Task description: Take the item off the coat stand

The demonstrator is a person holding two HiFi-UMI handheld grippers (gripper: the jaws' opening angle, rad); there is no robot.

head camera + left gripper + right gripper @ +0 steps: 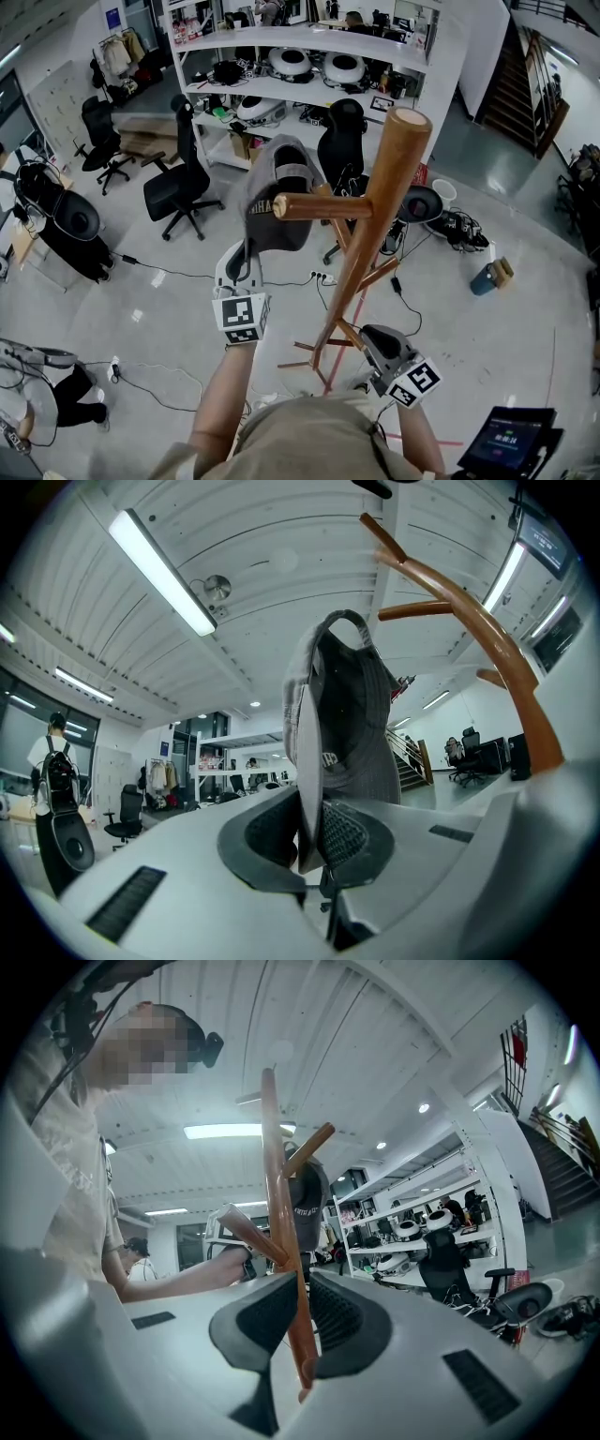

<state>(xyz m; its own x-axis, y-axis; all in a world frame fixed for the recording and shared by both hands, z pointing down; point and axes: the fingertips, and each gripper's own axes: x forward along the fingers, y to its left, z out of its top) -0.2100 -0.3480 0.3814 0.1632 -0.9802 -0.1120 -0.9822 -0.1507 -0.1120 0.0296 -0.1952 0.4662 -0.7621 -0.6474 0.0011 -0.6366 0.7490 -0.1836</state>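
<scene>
Left gripper (314,834) has its jaws pressed almost together on the stiff brim (306,761) of a grey fabric cap (354,719). The brim runs edge-on between the two dark textured pads, and both pads bear on it. From that pinch the cap's crown rises in front of the jaws, its back strap arched at the top.

In the head view the cap sits at the free end of a level wooden peg (323,206) near the top of the brown wooden coat stand (394,178). The peg's round tip shows against the cap's fabric. Whether the cap is hooked over the peg or only lies against it cannot be told.

Right gripper (298,1324) is lower down and closed round the stand's slim upright pole. The pole passes straight up between its pads, with a pad against each side of it. A short angled peg (246,1234) branches off the pole just beyond the jaws.

Both of the person's forearms reach forward from the bottom of the head view, the left forearm (225,394) leading up to the cap. A black office chair (178,183) and white open shelving (309,42) stand behind the coat stand, well apart from it.
</scene>
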